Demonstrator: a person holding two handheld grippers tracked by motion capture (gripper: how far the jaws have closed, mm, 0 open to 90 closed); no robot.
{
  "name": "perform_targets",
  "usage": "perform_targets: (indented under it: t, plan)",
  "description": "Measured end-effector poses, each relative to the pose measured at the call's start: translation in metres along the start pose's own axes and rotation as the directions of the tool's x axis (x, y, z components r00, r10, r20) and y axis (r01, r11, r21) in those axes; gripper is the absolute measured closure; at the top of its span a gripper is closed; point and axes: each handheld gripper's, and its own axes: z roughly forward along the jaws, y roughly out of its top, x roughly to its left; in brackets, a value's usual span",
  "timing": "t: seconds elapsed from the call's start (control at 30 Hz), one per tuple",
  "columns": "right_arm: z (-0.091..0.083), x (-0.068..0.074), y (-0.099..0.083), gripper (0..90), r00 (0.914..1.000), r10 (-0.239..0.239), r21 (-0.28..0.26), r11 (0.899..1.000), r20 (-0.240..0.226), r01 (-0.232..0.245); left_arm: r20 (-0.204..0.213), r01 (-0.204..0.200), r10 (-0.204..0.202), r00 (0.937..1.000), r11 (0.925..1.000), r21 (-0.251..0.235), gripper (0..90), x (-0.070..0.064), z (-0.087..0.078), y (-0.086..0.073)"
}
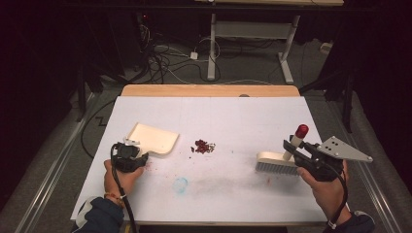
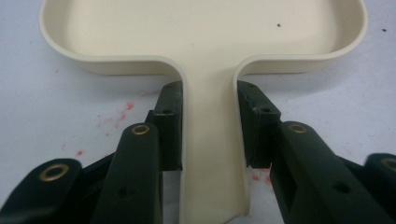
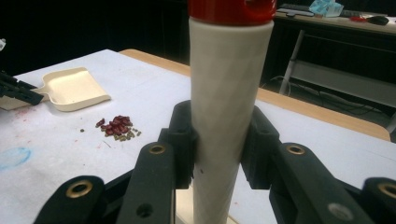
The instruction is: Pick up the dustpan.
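— Two tools are held, one per claw. How is the left gripper (image 1: 130,156) set?

— Its jaws are closed against both sides of the cream dustpan (image 2: 205,42) handle; the pan's tray lies flat just ahead of the jaw tips. The left hand (image 1: 120,177) is kept low, close to the white table (image 1: 233,116).

— And the right gripper (image 1: 302,151)?

— It is clamped on the white brush (image 1: 278,162) handle, which is held upright between the jaws, its red cap (image 3: 231,9) above them. The bristles are rested on the table beside the claw, and the right hand (image 1: 326,187) is raised behind it.

— Farther off?

— A small pile of red beans (image 1: 204,146) is seen between the dustpan and the brush, well apart from both claws.
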Motion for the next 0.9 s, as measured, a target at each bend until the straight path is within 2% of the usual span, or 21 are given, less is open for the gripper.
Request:
perform_targets:
  t: [0.1,0.2,0.23,0.5,0.6,0.83,0.9]
  plan:
    - [0.001,0.0,0.0,69.9,1.0,0.007,-0.001,1.0,0.001,-0.007,-0.013,-0.014,0.013,0.9998,0.9998,-0.017,64.0,0.001,-0.006,0.0]
    - [0.003,-0.001,0.001,69.8,1.0,0.007,-0.003,1.0,-0.001,-0.007,-0.004,-0.023,0.023,0.9997,0.9992,-0.032,64.1,0.001,-0.011,0.0]
    - [0.004,-0.001,0.001,69.8,1.0,0.007,0.0,1.0,0.001,-0.007,-0.015,-0.033,0.033,0.9993,0.9988,-0.035,64.1,0.001,-0.015,0.0]
    - [0.012,0.001,0.001,69.8,0.9999,0.008,0.009,1.0,-0.013,-0.008,-0.027,-0.026,0.024,0.9993,0.9971,-0.071,64.3,0.01,-0.029,0.0]
    - [0.014,-0.001,0.001,69.8,1.0,0.003,0.009,1.0,-0.007,-0.003,-0.039,-0.056,0.053,0.9979,0.9951,-0.081,64.3,0.01,-0.035,0.0]
    - [0.02,-0.001,0.002,69.8,1.0,-0.003,0.008,1.0,-0.003,0.003,-0.018,-0.058,0.056,0.9983,0.9912,-0.119,64.3,0.01,-0.053,-0.005]
    - [0.023,0.001,0.005,69.8,1.0,0.002,-0.001,1.0,-0.001,-0.002,-0.006,-0.069,0.069,0.9976,0.9894,-0.128,64.2,0.009,-0.061,-0.008]
